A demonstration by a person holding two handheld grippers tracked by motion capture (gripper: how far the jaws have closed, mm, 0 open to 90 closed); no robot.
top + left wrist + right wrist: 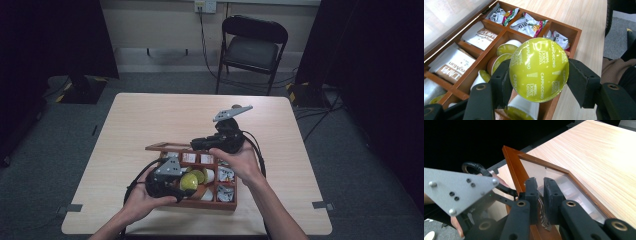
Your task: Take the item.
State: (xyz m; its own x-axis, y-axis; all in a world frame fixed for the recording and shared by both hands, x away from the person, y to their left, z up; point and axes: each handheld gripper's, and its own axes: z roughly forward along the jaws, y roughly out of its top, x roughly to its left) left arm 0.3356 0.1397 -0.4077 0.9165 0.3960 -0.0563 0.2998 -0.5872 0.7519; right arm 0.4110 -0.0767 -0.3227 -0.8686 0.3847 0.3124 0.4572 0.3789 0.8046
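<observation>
Left gripper view: capsule (539, 70) lid hides its own body and part of the capsule compartment behind it. Box (574, 37) cut off at left and bottom edges. Sachet (527, 25) print too small to read.

You hold a round coffee capsule (539, 70) with a shiny yellow-green foil lid printed in white lettering and small cup marks. Your black left gripper (537, 82) frames it. The reddish-brown wooden compartment box (574, 37) carries more yellow-green capsules with white bodies (507, 48), white sachets with brown lettering (480, 36), and silvery packets with red, green and yellow print (529, 25). Your black right gripper (540, 195) pinches the box's orange-brown framed clear lid (511, 162). The pale, light-grained wooden table (150, 120) lies beneath.
</observation>
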